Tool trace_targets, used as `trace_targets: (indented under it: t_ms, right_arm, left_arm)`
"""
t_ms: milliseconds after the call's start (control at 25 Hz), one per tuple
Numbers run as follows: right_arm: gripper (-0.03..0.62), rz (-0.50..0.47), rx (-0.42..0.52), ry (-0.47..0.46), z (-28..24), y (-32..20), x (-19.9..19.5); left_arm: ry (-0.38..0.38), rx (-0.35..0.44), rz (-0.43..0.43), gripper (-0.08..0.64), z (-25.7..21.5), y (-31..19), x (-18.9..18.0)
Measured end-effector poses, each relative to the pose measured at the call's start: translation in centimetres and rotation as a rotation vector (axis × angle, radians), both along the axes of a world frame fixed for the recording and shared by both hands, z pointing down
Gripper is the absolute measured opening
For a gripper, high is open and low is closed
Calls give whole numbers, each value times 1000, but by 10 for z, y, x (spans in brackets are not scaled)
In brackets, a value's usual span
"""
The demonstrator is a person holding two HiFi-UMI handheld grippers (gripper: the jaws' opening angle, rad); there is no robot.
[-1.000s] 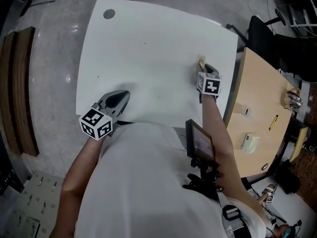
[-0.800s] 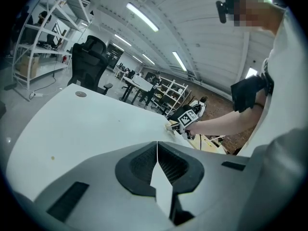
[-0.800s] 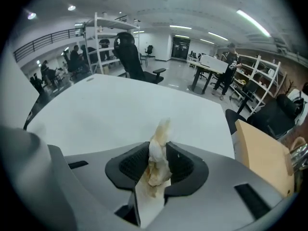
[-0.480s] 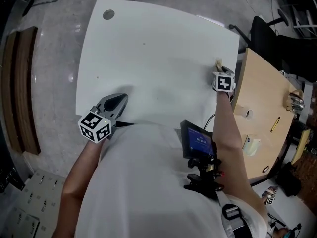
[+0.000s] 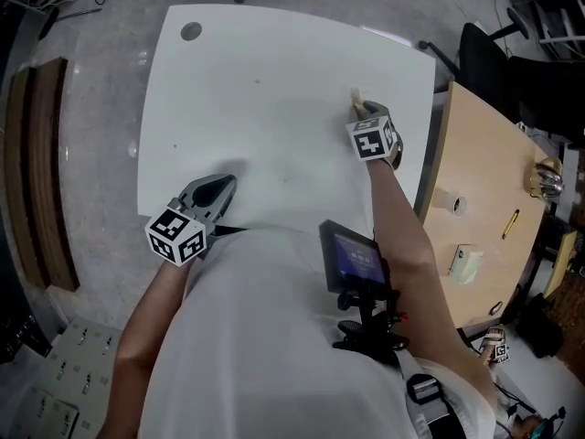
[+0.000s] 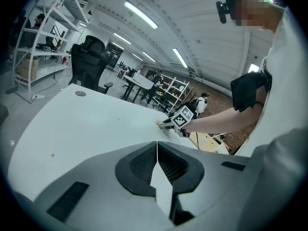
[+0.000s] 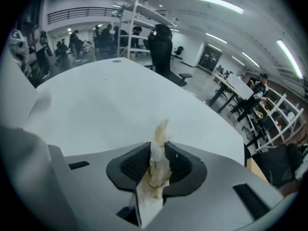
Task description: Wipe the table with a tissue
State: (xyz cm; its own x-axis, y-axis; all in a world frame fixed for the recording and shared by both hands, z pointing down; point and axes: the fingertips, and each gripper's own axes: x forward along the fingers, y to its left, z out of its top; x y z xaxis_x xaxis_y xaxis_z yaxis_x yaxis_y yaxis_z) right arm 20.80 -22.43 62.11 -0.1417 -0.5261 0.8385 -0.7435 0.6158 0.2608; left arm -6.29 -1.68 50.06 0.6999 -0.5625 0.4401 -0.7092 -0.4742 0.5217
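While the right gripper pinches the crumpled tissue, its jaws having just closed tighter on it, the tissue's tip appears to touch the white table near the far right edge. The left gripper rests at the near edge, jaws together, nothing between them. Judgement: wiping is mid-course. The middle and left side likely remain; a small speck sits there.
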Motion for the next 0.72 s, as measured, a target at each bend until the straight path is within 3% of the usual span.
trace_targets:
  t_ms: [240, 440, 560, 720]
  right_arm:
    - [91, -268, -10, -64, -2, 38, -81]
    - [91, -414, -18, -77, -1, 69, -92]
    - [92, -376, -19, -55, 1, 72, -65]
    - [92, -145, -17, -66, 3, 54, 9]
  left_arm:
    - [-10, 1, 4, 8, -1, 3, 5]
    - [-14, 7, 22, 9, 0, 5, 22]
    - [-13, 18, 28, 8, -3, 4, 32]
    - [-17, 29, 31, 8, -5, 4, 44]
